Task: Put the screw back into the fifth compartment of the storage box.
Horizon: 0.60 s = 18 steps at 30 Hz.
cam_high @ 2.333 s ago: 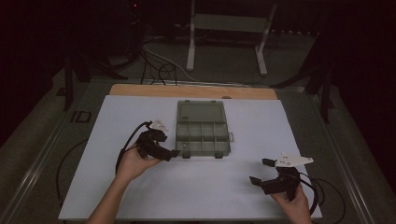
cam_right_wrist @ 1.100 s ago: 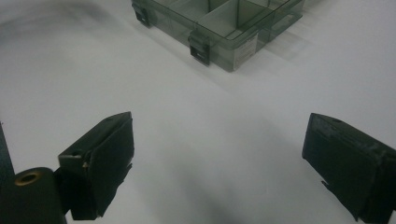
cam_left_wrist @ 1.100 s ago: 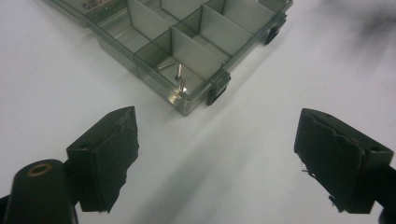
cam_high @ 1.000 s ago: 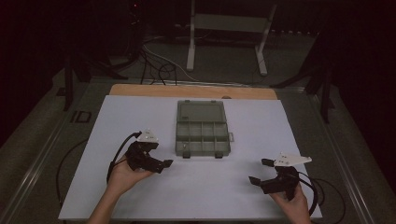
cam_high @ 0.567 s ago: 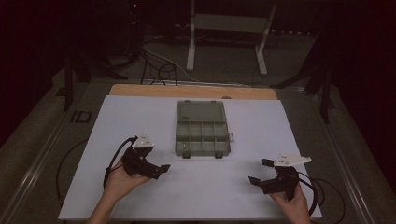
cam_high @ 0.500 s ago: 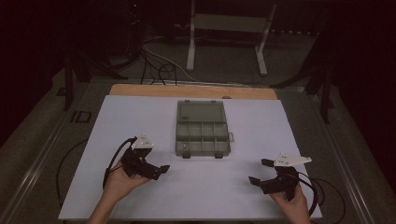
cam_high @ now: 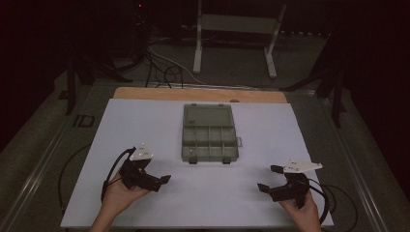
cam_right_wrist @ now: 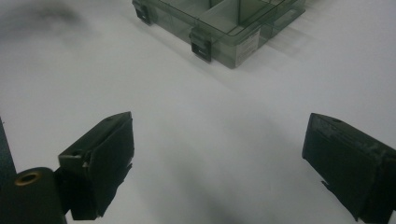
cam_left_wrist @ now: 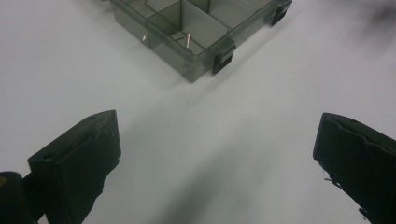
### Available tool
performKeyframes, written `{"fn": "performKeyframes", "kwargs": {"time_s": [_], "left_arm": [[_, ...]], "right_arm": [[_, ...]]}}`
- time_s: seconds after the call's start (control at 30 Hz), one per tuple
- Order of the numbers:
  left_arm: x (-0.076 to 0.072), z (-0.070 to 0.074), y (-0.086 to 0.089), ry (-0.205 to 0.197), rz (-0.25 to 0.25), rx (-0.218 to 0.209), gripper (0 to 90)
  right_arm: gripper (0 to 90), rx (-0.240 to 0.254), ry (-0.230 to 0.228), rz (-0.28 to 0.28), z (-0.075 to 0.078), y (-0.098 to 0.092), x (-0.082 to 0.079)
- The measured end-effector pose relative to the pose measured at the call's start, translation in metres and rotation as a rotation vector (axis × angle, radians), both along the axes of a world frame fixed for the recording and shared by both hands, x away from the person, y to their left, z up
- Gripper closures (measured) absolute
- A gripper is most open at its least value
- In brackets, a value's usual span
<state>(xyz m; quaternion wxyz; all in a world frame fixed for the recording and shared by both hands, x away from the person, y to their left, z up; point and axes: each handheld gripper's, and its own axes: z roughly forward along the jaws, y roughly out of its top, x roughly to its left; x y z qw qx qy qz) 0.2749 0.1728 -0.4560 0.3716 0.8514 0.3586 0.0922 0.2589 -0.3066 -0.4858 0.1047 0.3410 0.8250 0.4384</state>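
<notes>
Compartment box (cam_high: 209, 131) of smoky clear plastic, lid open, at centre of the white sheet (cam_high: 145, 121) on the table, nearer its far edge; divided tray toward the person, 2 black latches (cam_left_wrist: 223, 58) on its front wall. 2 small metal pins (cam_left_wrist: 187, 39) in a front corner compartment, seen in the left gripper view. Left gripper (cam_high: 162, 181) in the left hand (cam_high: 118, 195), low over the sheet, near the box's front left corner but apart from it; jaws just opened, now wide, nothing between them. Right gripper (cam_high: 269, 178) in the right hand (cam_high: 303, 212), well apart from the box, front right; jaws wide, nothing held. Cable (cam_high: 112, 169) looping from the left gripper.
</notes>
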Motion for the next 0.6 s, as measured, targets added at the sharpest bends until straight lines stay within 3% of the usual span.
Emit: {"fn": "performKeyframes", "kwargs": {"time_s": [0.33,0.6], "left_arm": [[-0.007,-0.012,0.008,0.004,0.018,0.005,1.7],[-0.010,-0.015,0.013,-0.006,0.036,-0.022,1.7]], "right_arm": [[8.9,-0.009,0.013,0.003,-0.003,0.002,0.000],[8.9,-0.017,0.013,0.008,-0.007,0.005,0.001]]}}
